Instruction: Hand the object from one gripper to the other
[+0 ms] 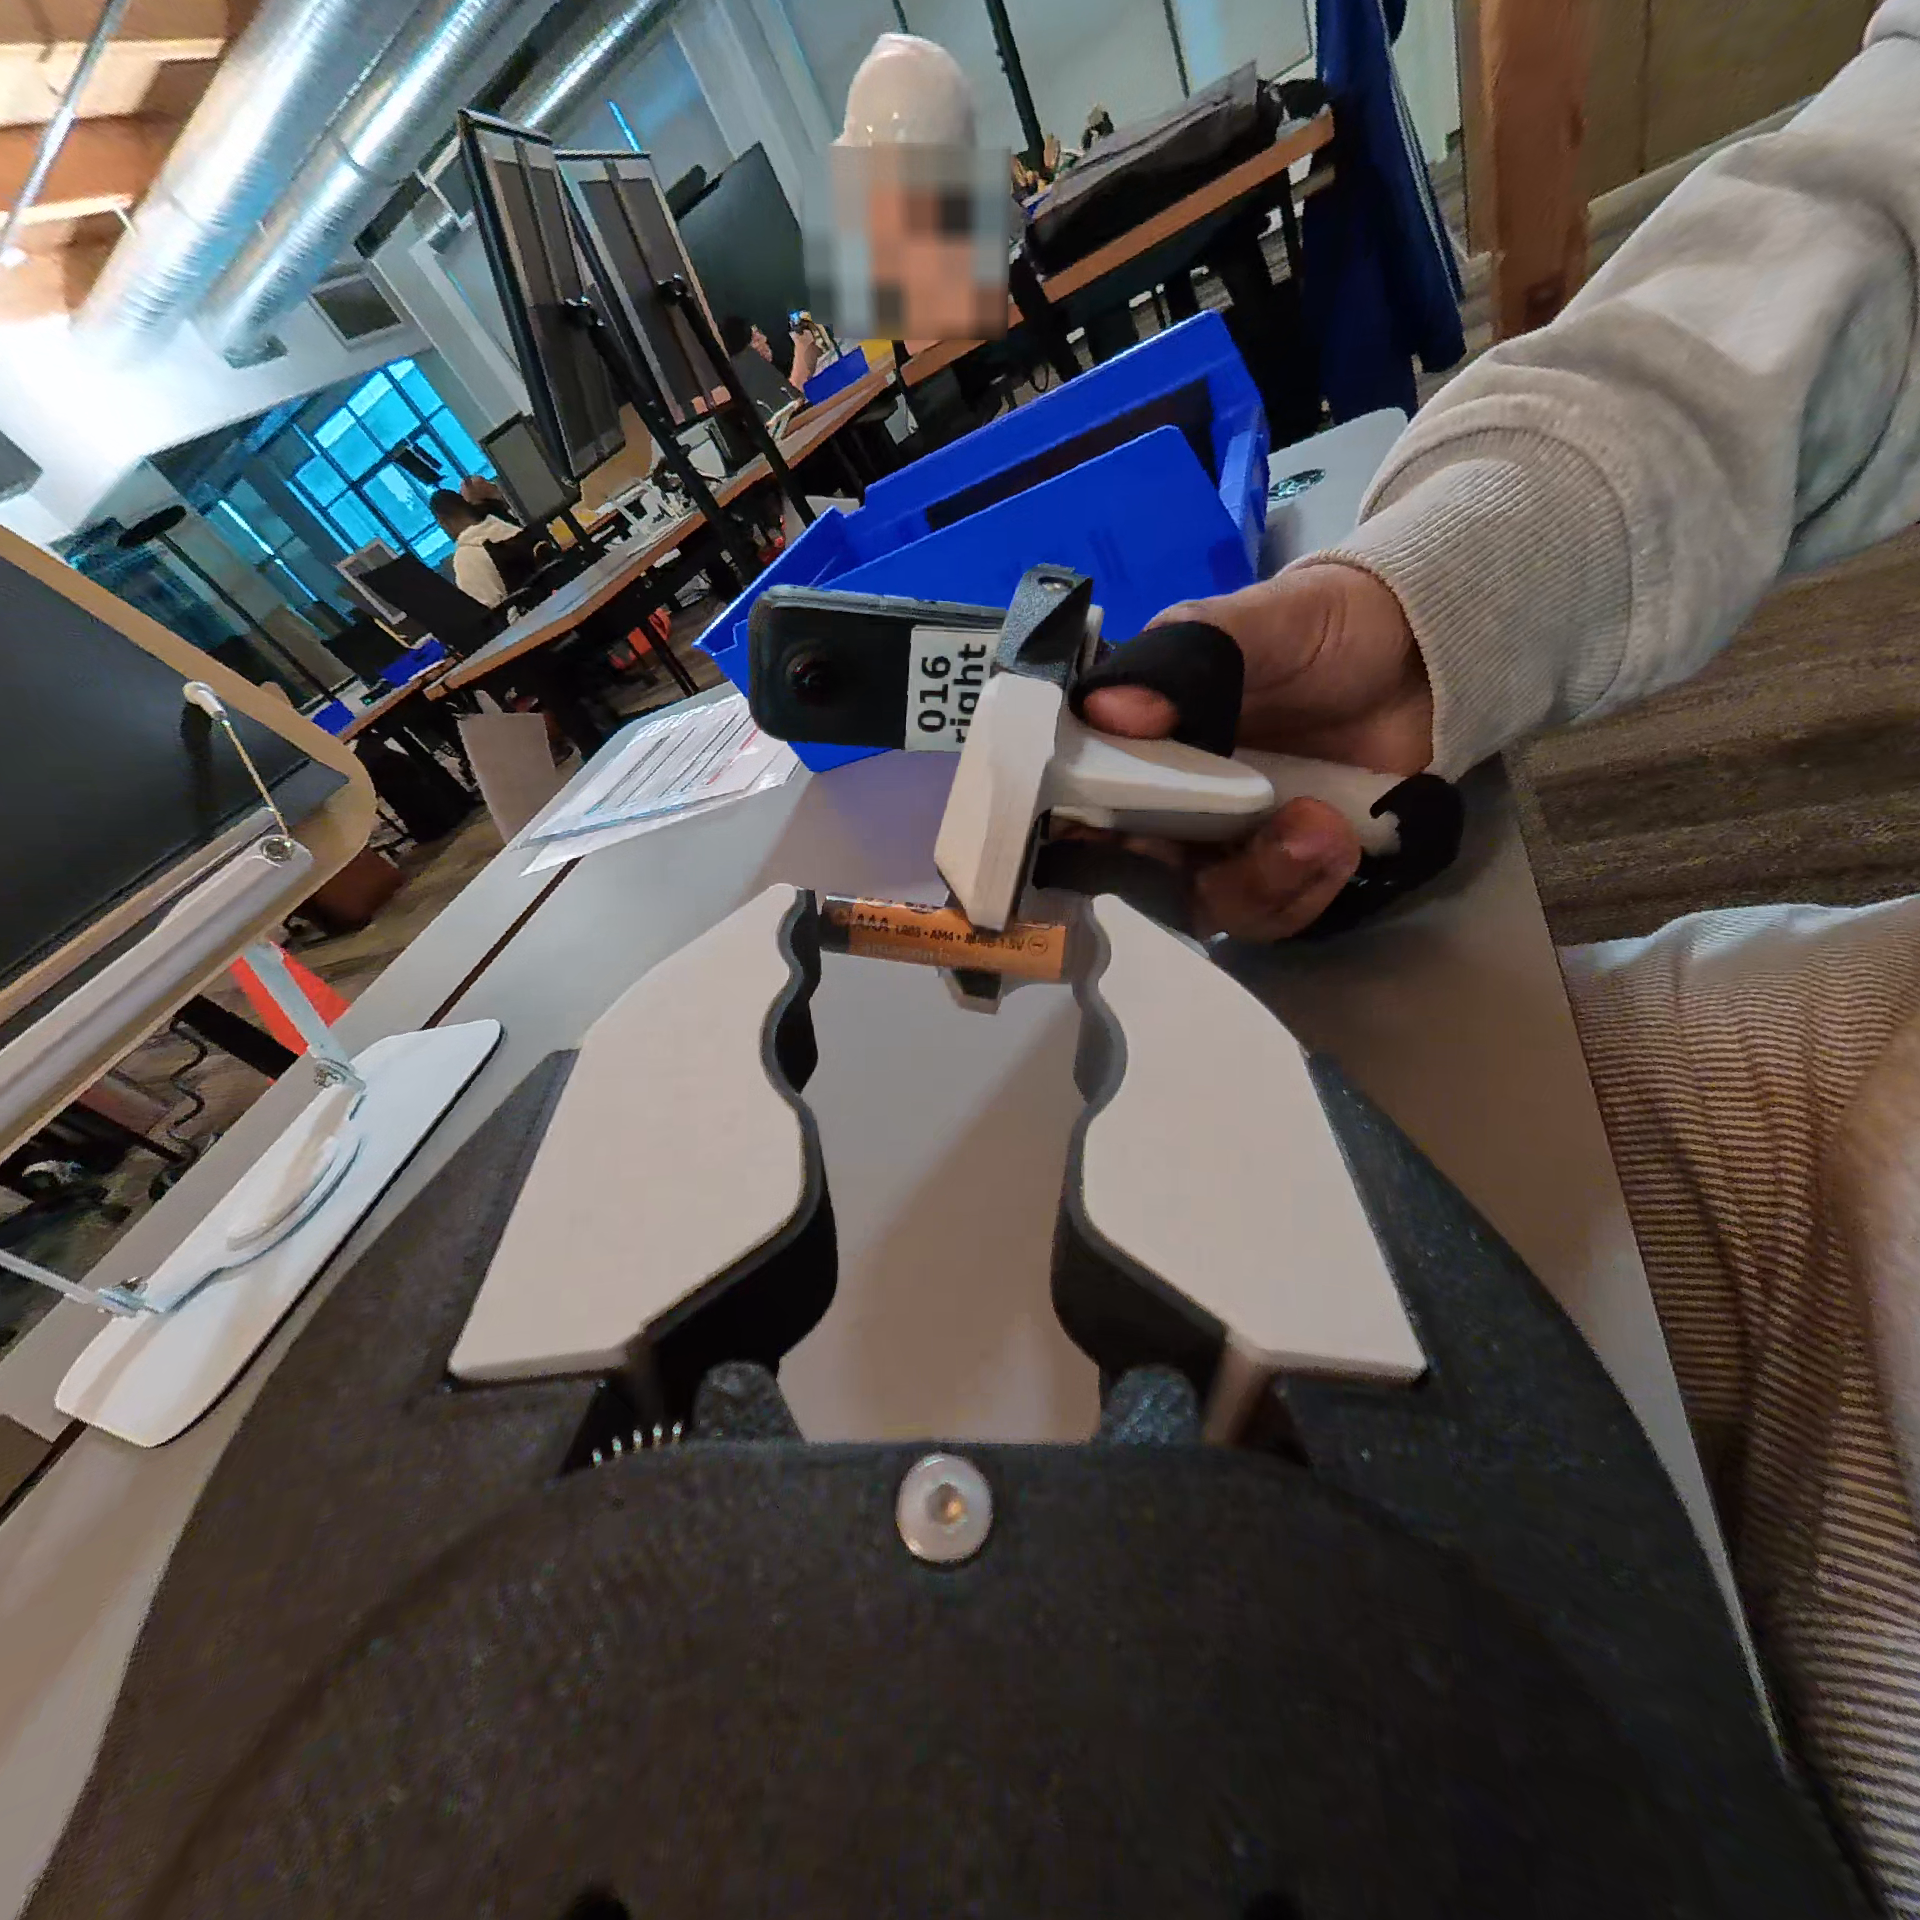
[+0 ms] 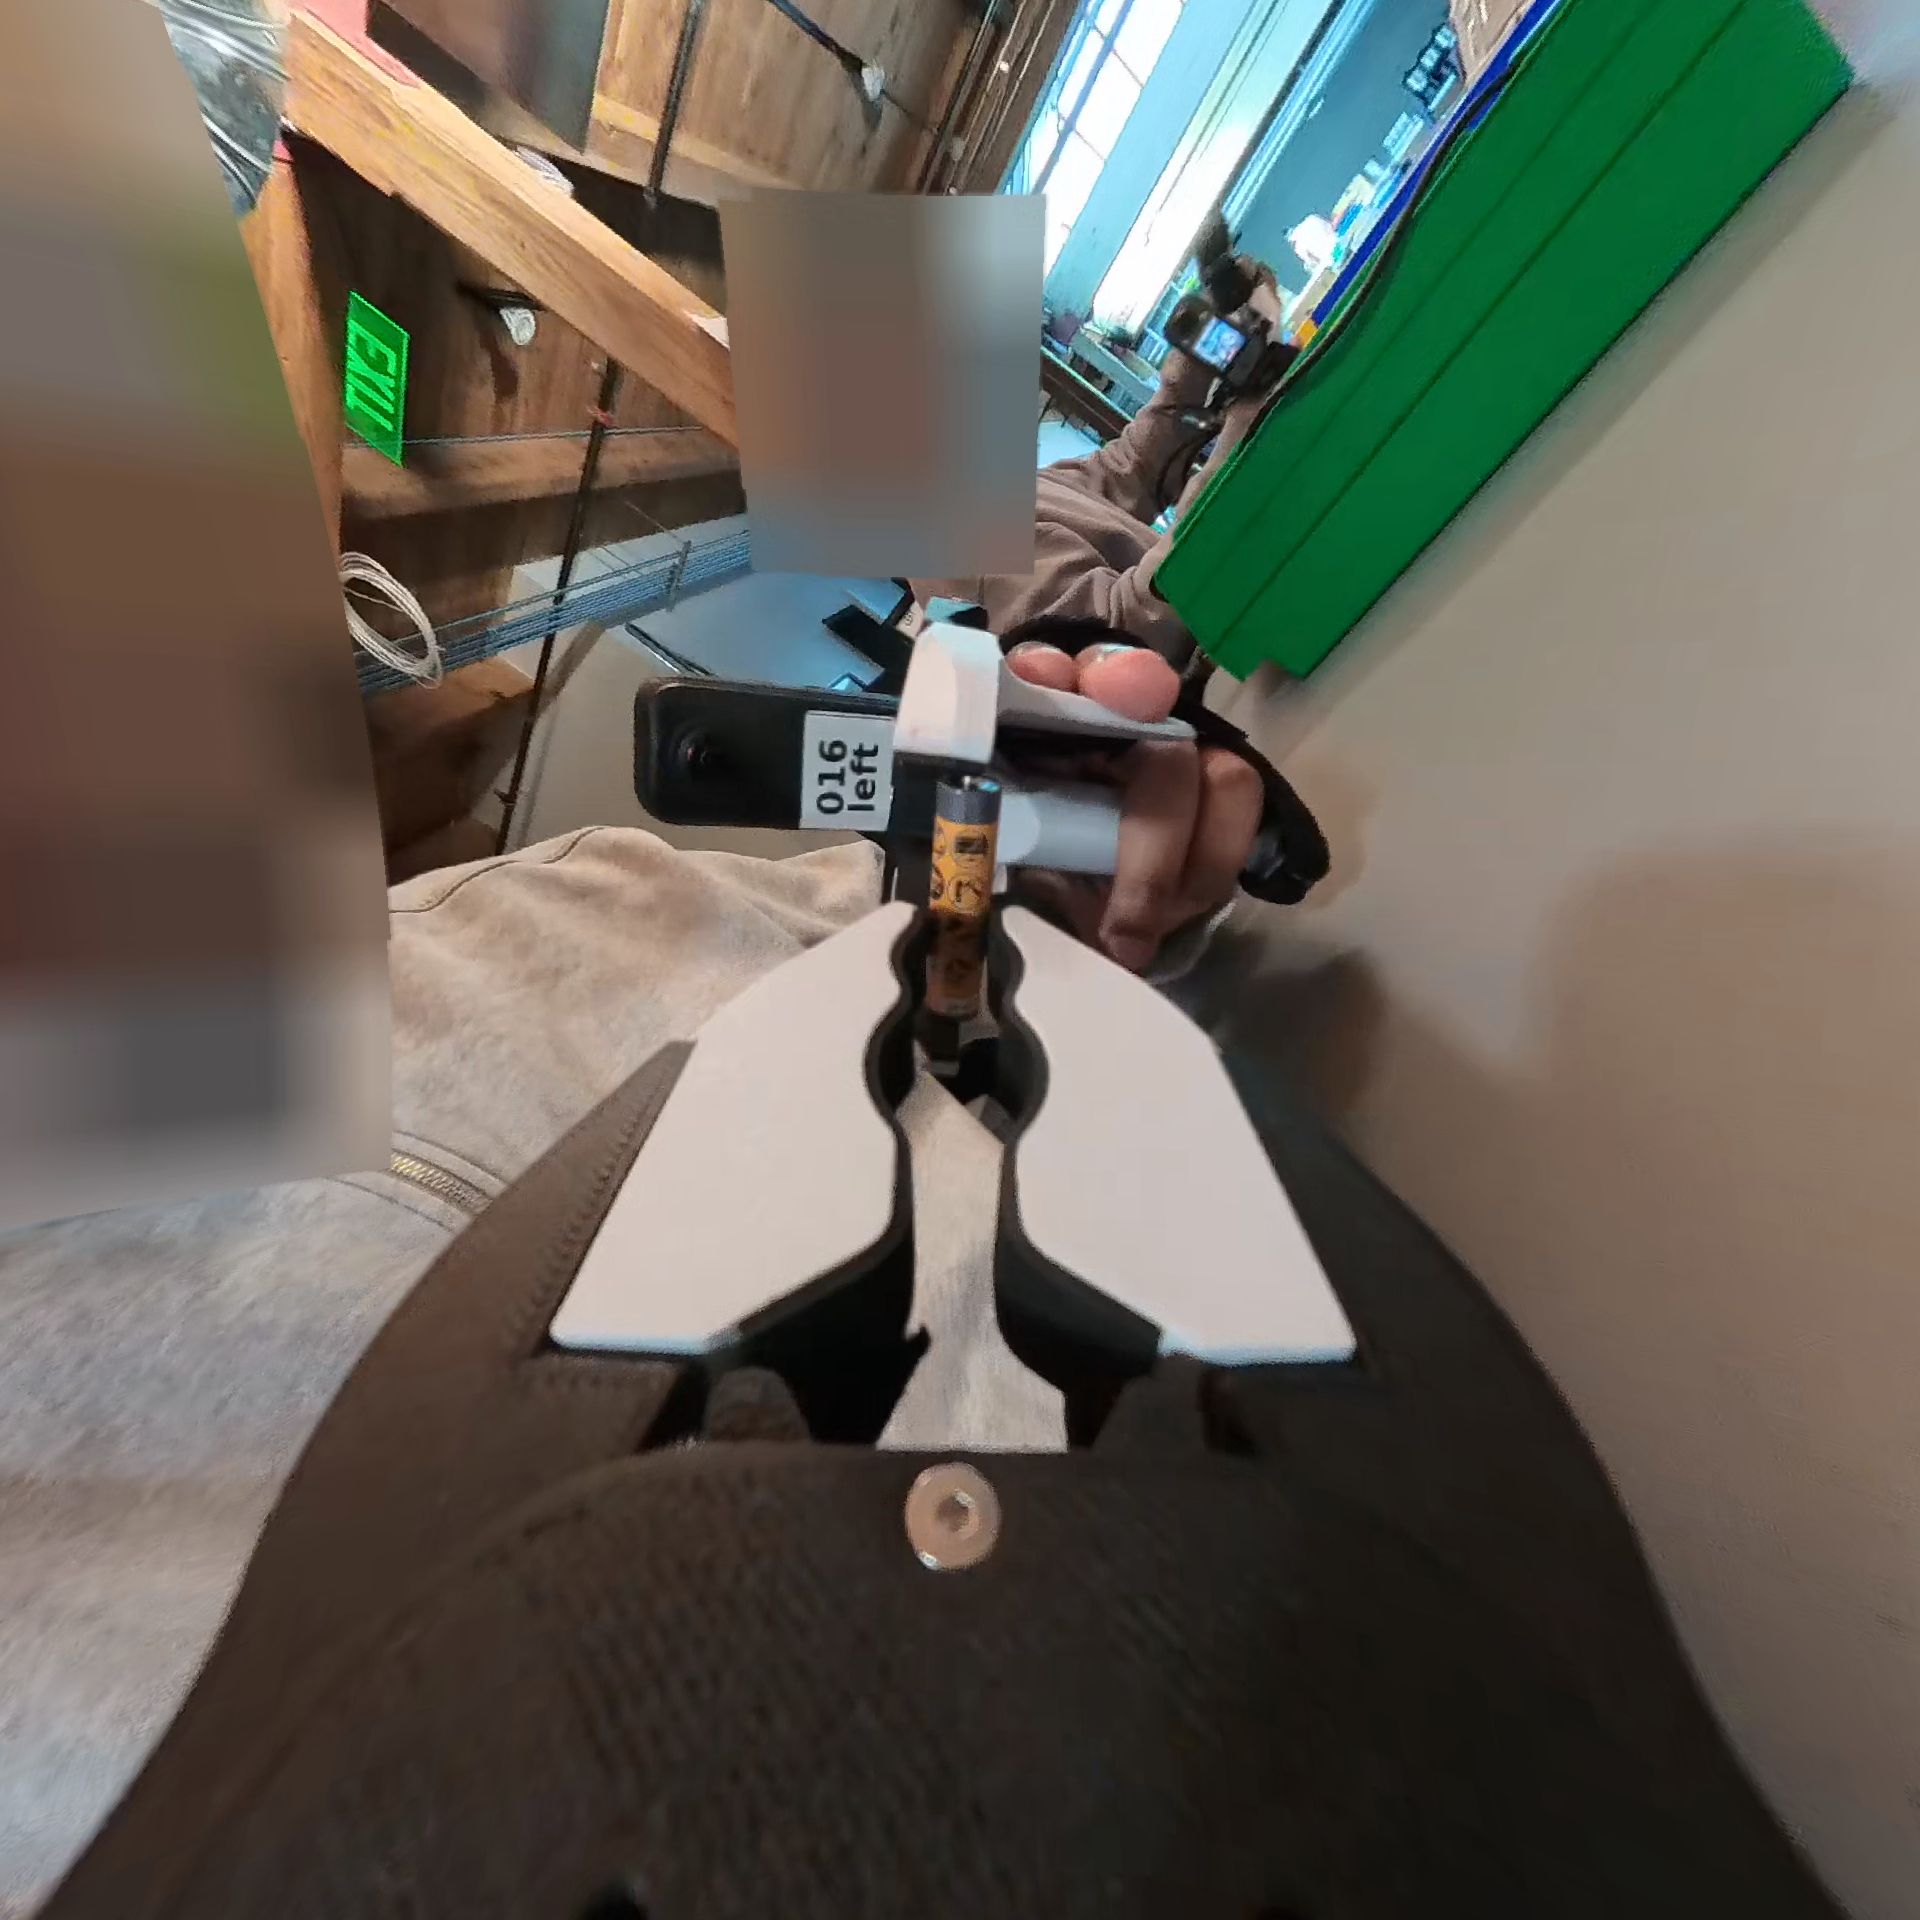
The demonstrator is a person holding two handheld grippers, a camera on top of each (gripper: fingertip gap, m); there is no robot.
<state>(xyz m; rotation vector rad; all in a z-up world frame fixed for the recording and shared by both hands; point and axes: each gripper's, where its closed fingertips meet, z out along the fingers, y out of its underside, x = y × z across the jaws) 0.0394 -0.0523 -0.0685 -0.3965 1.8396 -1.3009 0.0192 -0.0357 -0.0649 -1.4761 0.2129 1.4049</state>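
While the right claw (image 2: 956,940) grips the battery (image 2: 961,894), left claw (image 1: 940,935) spread around it, blue bin (image 1: 1039,520) behind.

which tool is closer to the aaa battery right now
Right. The right tool is shut on the AAA battery; the left tool is open around it, its fingertips beside the battery's ends.
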